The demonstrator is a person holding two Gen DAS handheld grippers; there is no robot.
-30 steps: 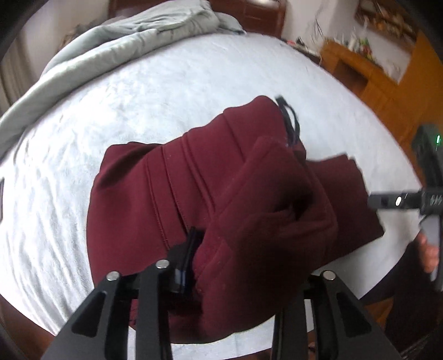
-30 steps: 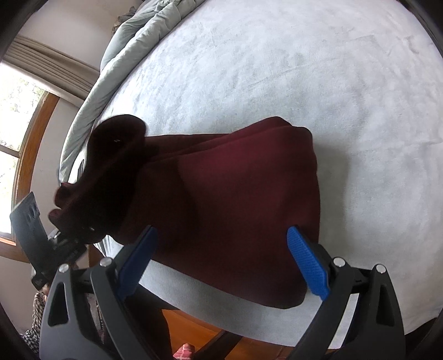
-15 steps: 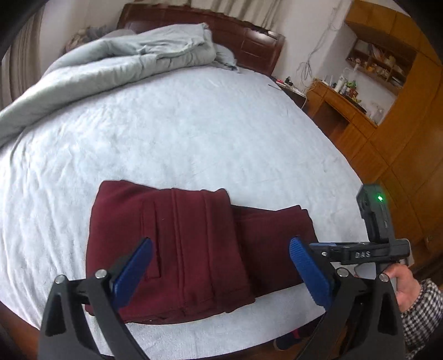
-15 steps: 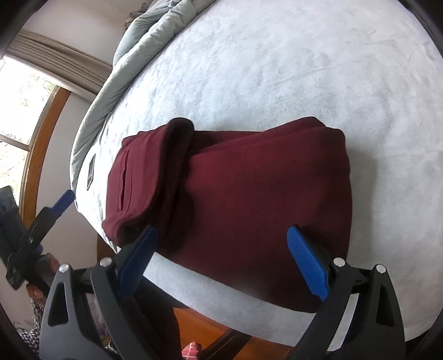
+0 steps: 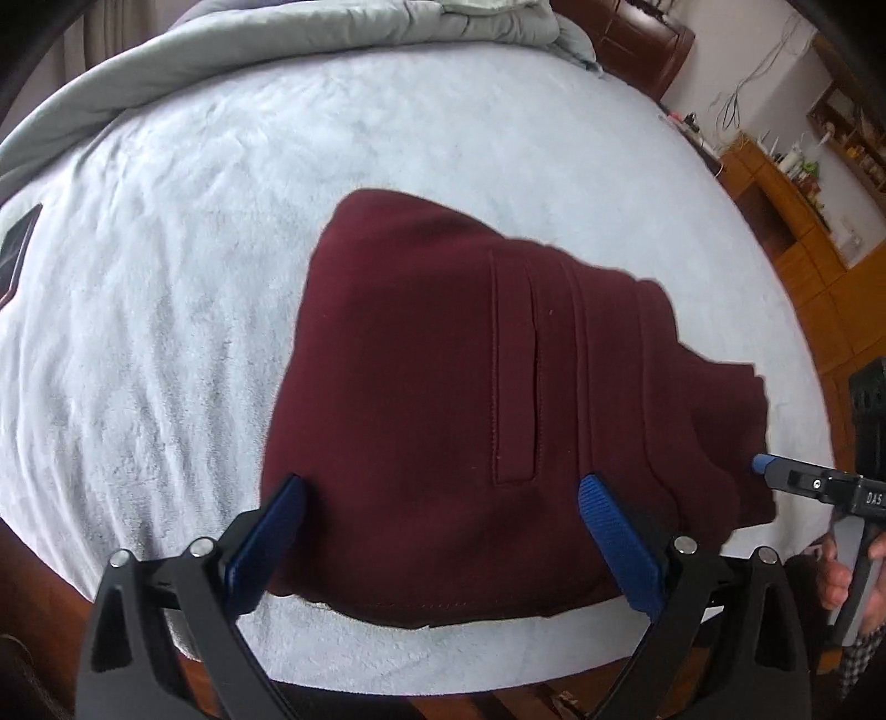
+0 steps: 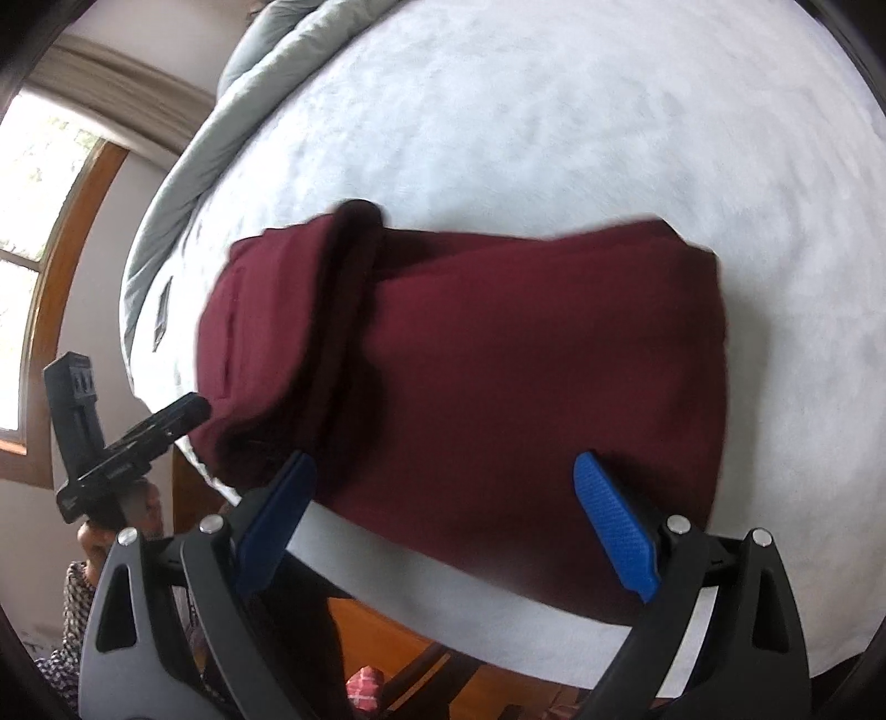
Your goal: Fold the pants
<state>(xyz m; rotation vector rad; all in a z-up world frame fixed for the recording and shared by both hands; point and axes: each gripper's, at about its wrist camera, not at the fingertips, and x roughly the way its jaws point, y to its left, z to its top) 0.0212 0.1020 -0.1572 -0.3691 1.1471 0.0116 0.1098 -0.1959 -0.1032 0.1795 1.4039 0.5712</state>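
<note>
Bedroom: a bed (image 5: 387, 166) covered by a pale fleece sheet, with a grey duvet (image 5: 332, 27) bunched along its far edge. A dark wooden headboard (image 5: 642, 50) is seen at the far corner, wooden cabinets (image 5: 819, 266) along the wall beyond the bed's right edge, and an arched window (image 6: 33, 266) past its left edge. A small dark flat item (image 5: 16, 255) is lying near the left edge; what it is cannot be told.

The maroon pants (image 5: 498, 387) are laid folded at the near edge of the bed, a welt pocket facing up. In the right wrist view one thicker folded-over layer is seen on the left part of the bundle, slightly raised; that view is motion-blurred.

The left gripper (image 5: 443, 531) is held over the near edge of the pants, blue pads spread wide, nothing pinched. The right gripper (image 6: 448, 509) is likewise spread wide above the near hem, nothing clamped. Whether the pad tips touch the cloth cannot be told. A hand (image 5: 836, 576) on the right gripper's handle is visible at the bed's near right corner.
</note>
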